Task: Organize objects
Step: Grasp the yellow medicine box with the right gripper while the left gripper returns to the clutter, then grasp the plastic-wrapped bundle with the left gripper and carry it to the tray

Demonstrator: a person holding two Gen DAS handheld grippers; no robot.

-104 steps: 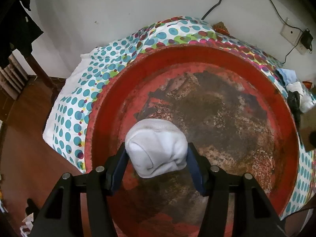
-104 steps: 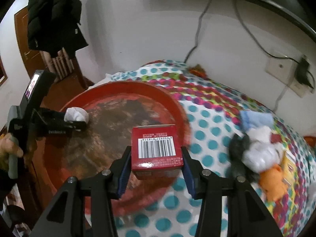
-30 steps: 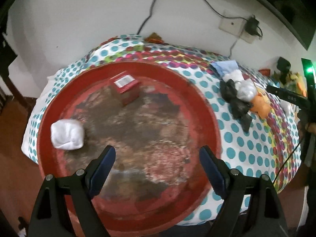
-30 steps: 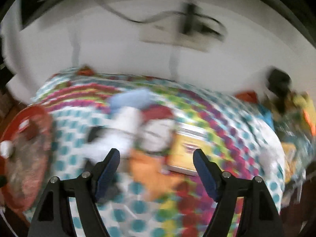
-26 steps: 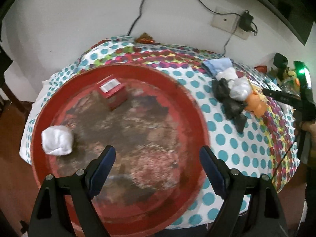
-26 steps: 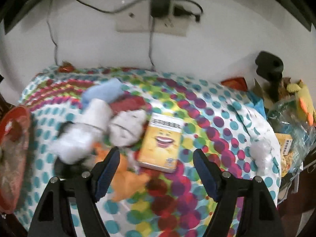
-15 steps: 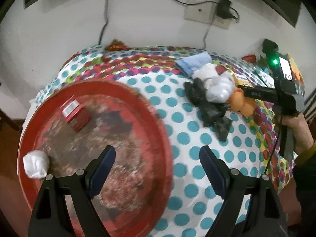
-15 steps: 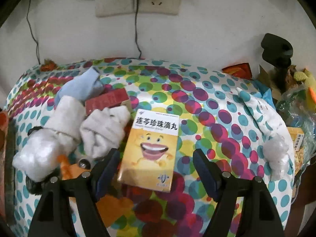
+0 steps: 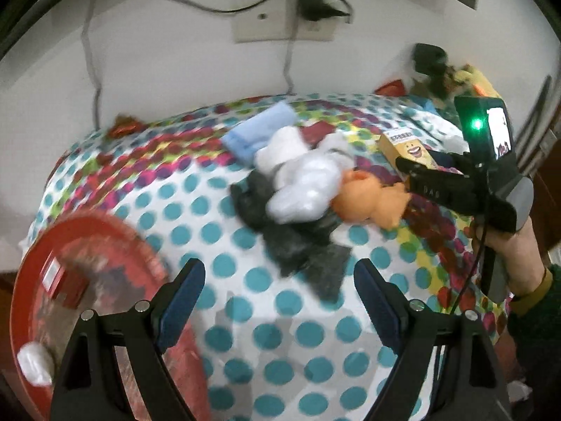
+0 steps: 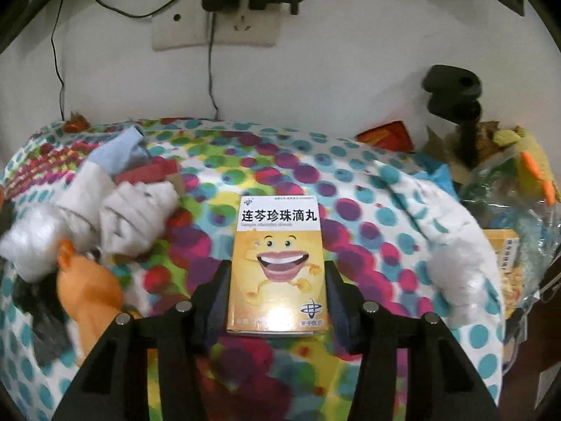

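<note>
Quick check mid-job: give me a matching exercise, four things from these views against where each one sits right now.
Things:
1. yellow box
2. small red box
3. white sock ball
4. blue cloth

Places:
A. far end of the pile, toward the wall
B. between the right gripper's fingers
C. near rim of the red tray
D. on the tray, farther in

Pairs: 1-B, 2-D, 3-C, 4-A
</note>
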